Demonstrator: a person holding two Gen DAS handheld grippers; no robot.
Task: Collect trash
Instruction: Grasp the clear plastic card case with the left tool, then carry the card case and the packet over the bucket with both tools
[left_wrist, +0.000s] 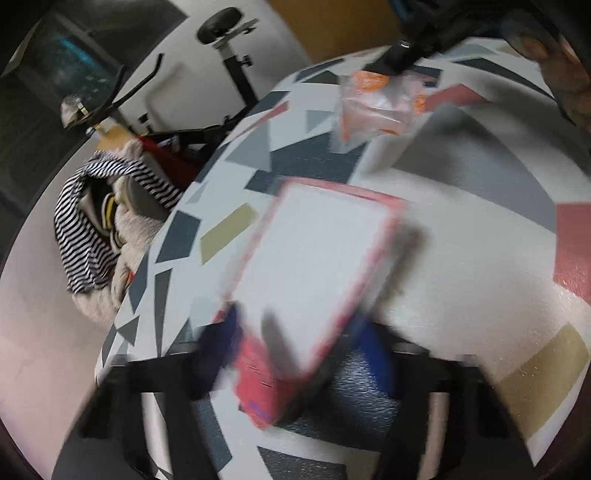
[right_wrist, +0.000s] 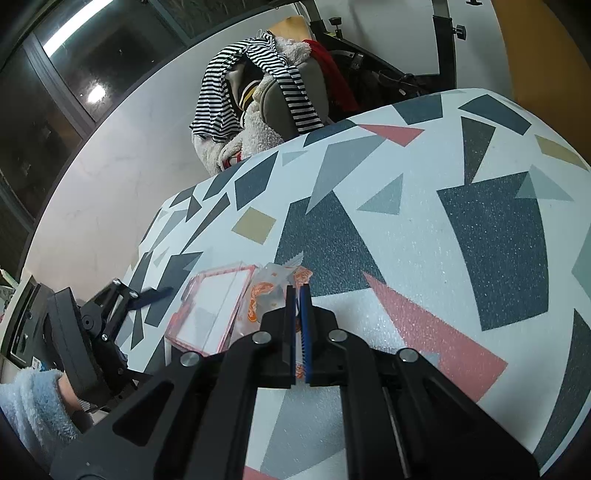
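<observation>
From the left wrist camera, the round table with the white top patterned in grey, navy, pink and tan shards (left_wrist: 461, 206) curves away to its rim at the left, with bare pale floor beyond and a chair heaped with a black-and-white striped shirt and fleece (left_wrist: 99, 236) just past the edge. The left gripper (left_wrist: 295, 336) is badly blurred; its blue-padded fingers straddle the near end of a flat clear plastic box with a red border and white face (left_wrist: 314, 258), but I cannot tell whether they are pinching it. Farther across lies a crumpled clear wrapper printed in orange (left_wrist: 373, 107).

From the right wrist camera, the right gripper (right_wrist: 298, 291) is clenched on that wrapper (right_wrist: 266, 291), which touches the box (right_wrist: 214, 306). Open tabletop spreads to the right.
</observation>
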